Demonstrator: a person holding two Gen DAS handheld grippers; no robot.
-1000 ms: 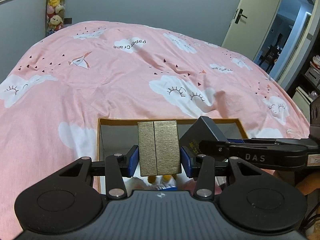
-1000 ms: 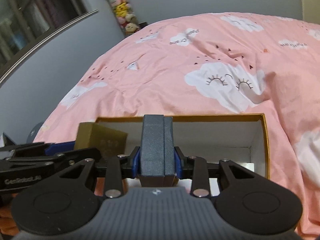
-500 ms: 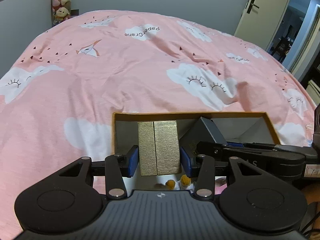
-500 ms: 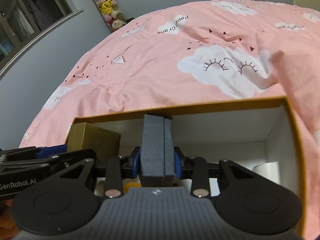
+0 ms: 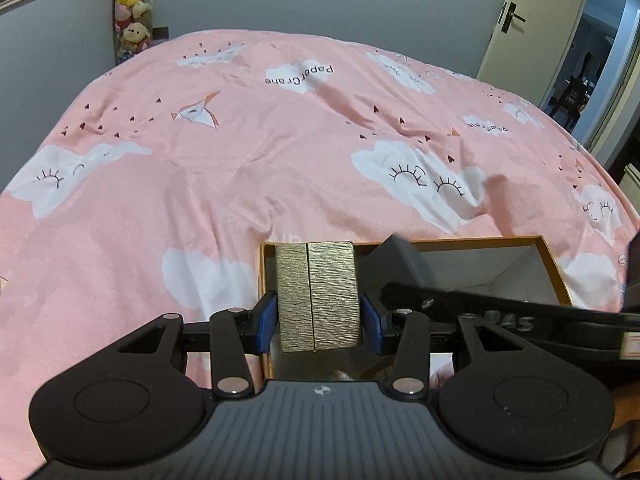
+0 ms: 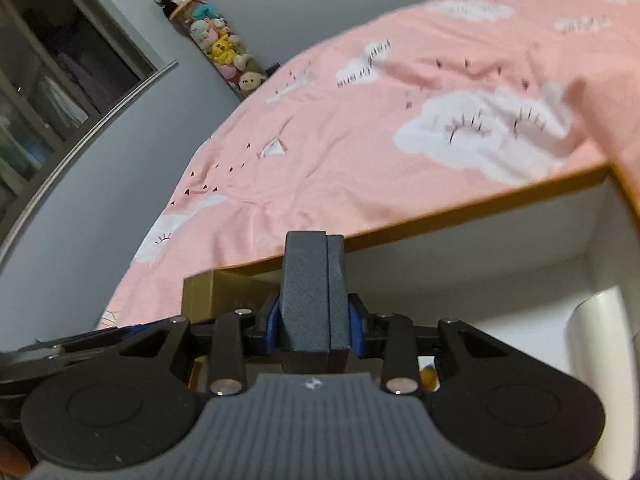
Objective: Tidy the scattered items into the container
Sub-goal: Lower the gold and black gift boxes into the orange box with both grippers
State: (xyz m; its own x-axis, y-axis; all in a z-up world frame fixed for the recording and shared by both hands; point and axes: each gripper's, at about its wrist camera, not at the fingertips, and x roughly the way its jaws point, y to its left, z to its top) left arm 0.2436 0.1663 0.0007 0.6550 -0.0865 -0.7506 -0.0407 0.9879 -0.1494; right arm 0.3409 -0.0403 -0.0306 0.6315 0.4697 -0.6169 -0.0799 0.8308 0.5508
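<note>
My left gripper [image 5: 319, 322] is shut on a gold ribbed box [image 5: 318, 296], held upright over the left end of an open cardboard container [image 5: 554, 262] with an orange rim and pale inside. In the right wrist view my right gripper [image 6: 314, 328] is shut on a dark grey textured box [image 6: 312, 300], low inside the same container [image 6: 472, 204]. The gold box [image 6: 200, 294] shows at its left. From the left wrist view the grey box [image 5: 396, 262] and the right gripper's black arm cross just right of the gold box.
The container sits on a pink bed cover [image 5: 280, 152] with white clouds. A white roll [image 6: 596, 332] lies at the container's right end, and a small yellow-orange item [image 6: 428, 376] on its floor. Plush toys [image 5: 132, 12] hang on the far wall; a door [image 5: 520, 20] stands open at right.
Both grippers have sunk toward the container with their boxes. The right view has rolled and now looks from inside the box walls; the left view has shifted left over the container's left end.
</note>
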